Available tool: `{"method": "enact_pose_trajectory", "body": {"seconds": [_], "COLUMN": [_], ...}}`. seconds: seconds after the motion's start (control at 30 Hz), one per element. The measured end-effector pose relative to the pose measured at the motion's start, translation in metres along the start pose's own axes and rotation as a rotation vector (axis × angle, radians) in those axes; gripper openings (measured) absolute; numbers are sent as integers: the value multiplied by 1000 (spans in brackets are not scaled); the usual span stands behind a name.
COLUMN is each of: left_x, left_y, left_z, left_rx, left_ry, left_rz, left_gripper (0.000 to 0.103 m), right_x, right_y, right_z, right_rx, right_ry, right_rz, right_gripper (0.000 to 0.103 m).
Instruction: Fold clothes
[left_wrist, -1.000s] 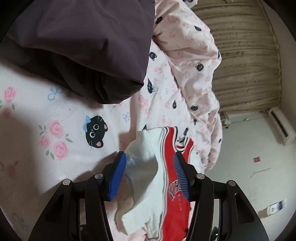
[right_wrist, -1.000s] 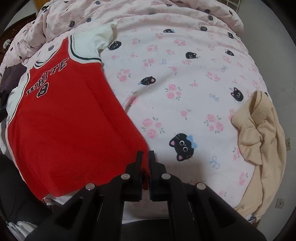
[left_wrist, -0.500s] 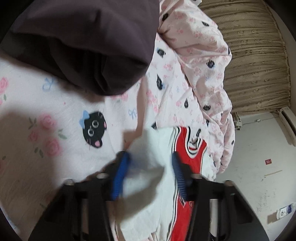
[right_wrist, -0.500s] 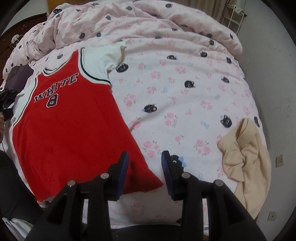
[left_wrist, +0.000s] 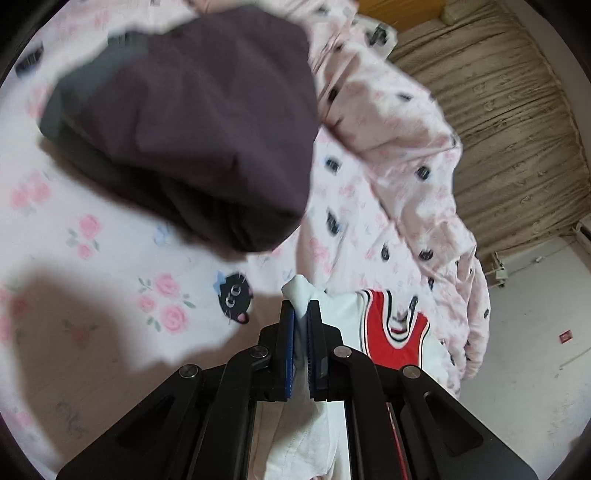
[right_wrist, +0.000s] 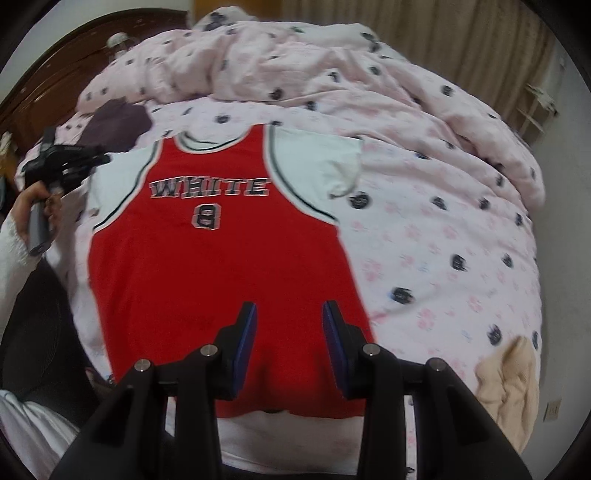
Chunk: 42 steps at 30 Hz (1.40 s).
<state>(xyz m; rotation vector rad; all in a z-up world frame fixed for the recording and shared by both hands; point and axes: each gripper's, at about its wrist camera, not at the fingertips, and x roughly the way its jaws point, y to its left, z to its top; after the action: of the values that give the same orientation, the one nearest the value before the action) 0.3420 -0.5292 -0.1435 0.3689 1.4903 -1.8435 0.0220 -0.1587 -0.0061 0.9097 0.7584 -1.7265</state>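
Note:
A red jersey shirt (right_wrist: 218, 266) with white sleeves and "WHITE 8" on the chest lies flat, face up, on the bed. My left gripper (left_wrist: 303, 314) is shut on its white left sleeve (left_wrist: 301, 291); it also shows in the right wrist view (right_wrist: 92, 160) at the shirt's left shoulder. The shirt's collar (left_wrist: 397, 325) lies to the right of the left gripper. My right gripper (right_wrist: 289, 310) is open and empty, held above the shirt's lower hem. The right sleeve (right_wrist: 325, 162) lies spread on the sheet.
A folded dark purple garment (left_wrist: 192, 122) lies on the sheet ahead of the left gripper, also seen in the right wrist view (right_wrist: 114, 123). A pink cat-print duvet (right_wrist: 295, 62) is bunched at the headboard. A beige garment (right_wrist: 509, 384) lies at the bed's right edge.
My left gripper has shut on the white sleeve. My right gripper let go of the shirt's hem corner, opened, and moved left over the middle of the hem.

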Motion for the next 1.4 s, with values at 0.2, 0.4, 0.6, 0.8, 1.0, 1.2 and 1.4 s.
{"method": "enact_pose_trajectory", "body": {"seconds": [0.2, 0.4, 0.6, 0.8, 1.0, 1.2, 1.4], "left_x": [-1, -23, -47, -42, -24, -29, -56], "left_y": [27, 27, 18, 0, -19, -26, -32], "left_z": [12, -4, -76, -125, -138, -137, -117], "left_rx": [-95, -72, -11, 72, 131, 191, 262], "left_ry": [-40, 3, 100, 194, 210, 181, 97], "left_rz": [33, -29, -134, -193, -159, -117, -35], "left_gripper": [5, 8, 25, 39, 43, 10, 0], "right_x": [12, 21, 35, 58, 86, 103, 73], "right_y": [49, 104, 140, 150, 150, 151, 160], "right_z": [-9, -43, -81, -102, -105, -100, -96], "right_rx": [-117, -246, -269, -215, -162, -110, -165], "right_ry": [20, 104, 206, 264, 287, 321, 328], "right_rz": [120, 290, 394, 400, 375, 407, 559], "right_gripper": [47, 48, 48, 51, 53, 6, 6]}}
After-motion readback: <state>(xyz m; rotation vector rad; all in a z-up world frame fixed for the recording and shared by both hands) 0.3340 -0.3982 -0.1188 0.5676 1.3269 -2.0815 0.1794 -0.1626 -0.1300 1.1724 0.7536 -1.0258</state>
